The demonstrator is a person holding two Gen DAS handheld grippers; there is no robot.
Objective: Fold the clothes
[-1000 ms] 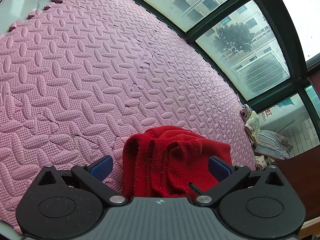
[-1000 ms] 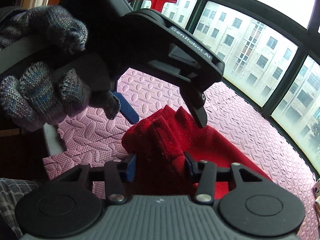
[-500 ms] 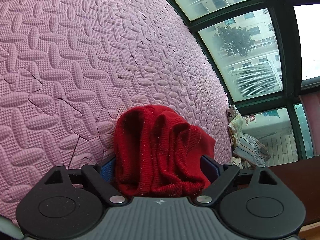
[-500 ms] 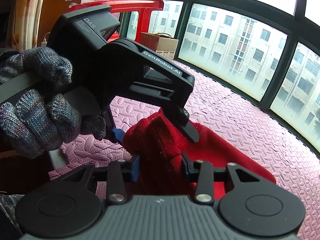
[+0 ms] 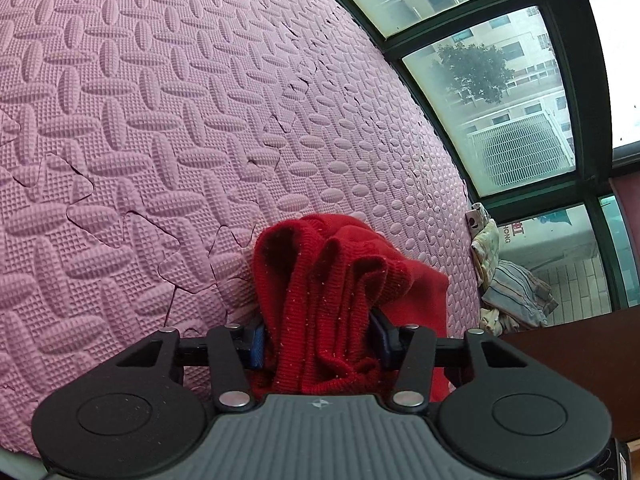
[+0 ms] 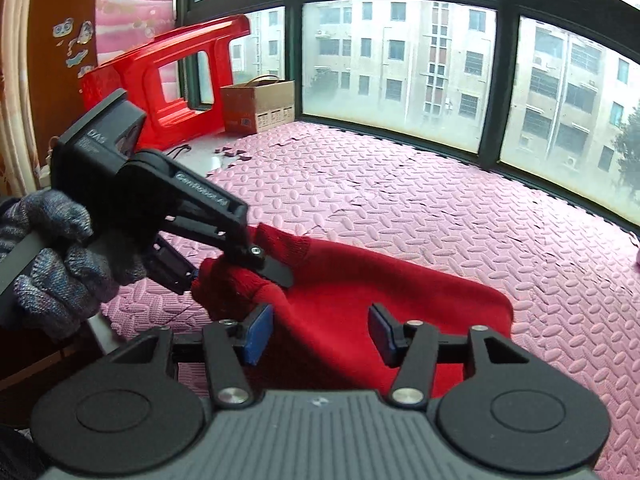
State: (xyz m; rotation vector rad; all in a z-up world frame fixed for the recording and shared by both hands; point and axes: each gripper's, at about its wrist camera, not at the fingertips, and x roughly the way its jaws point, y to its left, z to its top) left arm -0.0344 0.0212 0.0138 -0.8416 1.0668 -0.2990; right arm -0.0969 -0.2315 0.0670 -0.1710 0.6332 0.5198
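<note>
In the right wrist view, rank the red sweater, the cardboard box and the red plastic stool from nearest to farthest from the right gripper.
1. red sweater: lying between and under the right gripper fingers, on the pink mat.
2. red plastic stool: far left, tipped over by the window.
3. cardboard box: just right of the stool, against the window; these two are nearly too close to call.

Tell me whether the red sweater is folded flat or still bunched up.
Bunched, not folded. The red sweater is gathered in thick pleats between the left gripper pads, its rest trailing loosely over the pink mat.
</note>
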